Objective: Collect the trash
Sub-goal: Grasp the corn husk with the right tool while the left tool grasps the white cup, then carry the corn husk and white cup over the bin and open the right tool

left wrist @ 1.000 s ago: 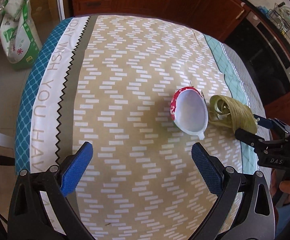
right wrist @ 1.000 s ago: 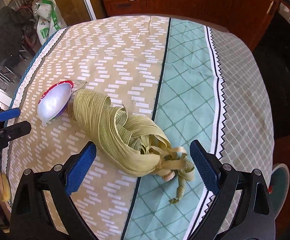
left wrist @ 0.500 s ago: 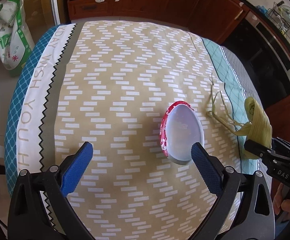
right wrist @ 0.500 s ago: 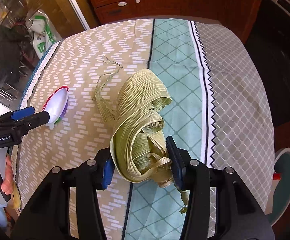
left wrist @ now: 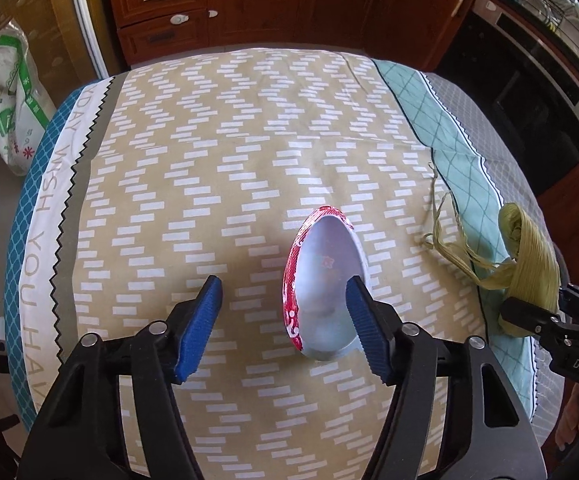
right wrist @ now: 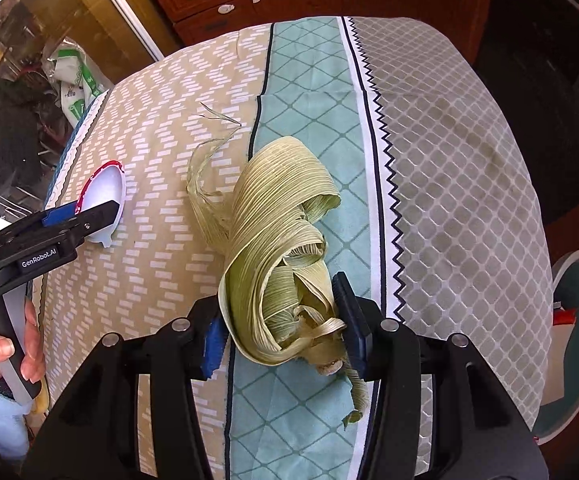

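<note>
Left gripper (left wrist: 285, 308): my jaws have just been closing; the cup sits between them, only the right pad touches it.
Right gripper (right wrist: 285, 336): my jaws squeeze the corn husk (right wrist: 281, 248).
Cup (left wrist: 325, 284): on its side on the tablecloth (left wrist: 209, 160).
Husk: right of the cup, on the teal stripe.

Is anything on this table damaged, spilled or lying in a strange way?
Nothing is spilled. The red-and-white cup lies tipped on its side, empty. The corn husk is curled and frayed, with loose strands trailing onto the tablecloth.
</note>
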Demonstrator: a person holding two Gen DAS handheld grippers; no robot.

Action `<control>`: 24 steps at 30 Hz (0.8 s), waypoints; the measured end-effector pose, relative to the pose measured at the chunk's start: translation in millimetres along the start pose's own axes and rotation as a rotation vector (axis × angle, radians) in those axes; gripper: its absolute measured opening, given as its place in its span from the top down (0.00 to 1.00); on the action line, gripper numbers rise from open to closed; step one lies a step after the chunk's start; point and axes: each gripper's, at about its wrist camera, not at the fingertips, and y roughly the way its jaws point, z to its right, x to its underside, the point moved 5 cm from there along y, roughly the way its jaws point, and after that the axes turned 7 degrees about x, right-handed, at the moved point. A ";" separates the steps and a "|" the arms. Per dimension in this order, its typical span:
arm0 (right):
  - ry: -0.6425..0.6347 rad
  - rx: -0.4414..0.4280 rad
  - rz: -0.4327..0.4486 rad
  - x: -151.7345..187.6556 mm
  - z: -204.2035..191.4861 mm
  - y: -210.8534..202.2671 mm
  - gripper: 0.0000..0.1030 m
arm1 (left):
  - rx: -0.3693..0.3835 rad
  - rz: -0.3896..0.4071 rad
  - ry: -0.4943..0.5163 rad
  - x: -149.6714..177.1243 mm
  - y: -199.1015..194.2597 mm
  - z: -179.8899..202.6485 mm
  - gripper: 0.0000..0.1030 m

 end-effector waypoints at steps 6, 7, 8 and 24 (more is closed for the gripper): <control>0.023 -0.011 0.003 6.5 7.9 -2.0 0.54 | -0.033 0.002 0.040 1.4 3.6 17.8 0.65; 0.024 -0.013 0.003 7.5 8.4 -2.7 0.54 | -0.035 0.003 0.046 2.7 3.5 21.0 0.78; 0.025 -0.015 0.002 9.3 9.5 -3.8 0.54 | -0.035 0.004 0.051 4.3 3.3 25.0 0.89; 0.096 -0.050 0.060 50.8 37.5 -54.9 0.55 | -0.020 0.032 0.068 52.3 -45.0 64.4 0.90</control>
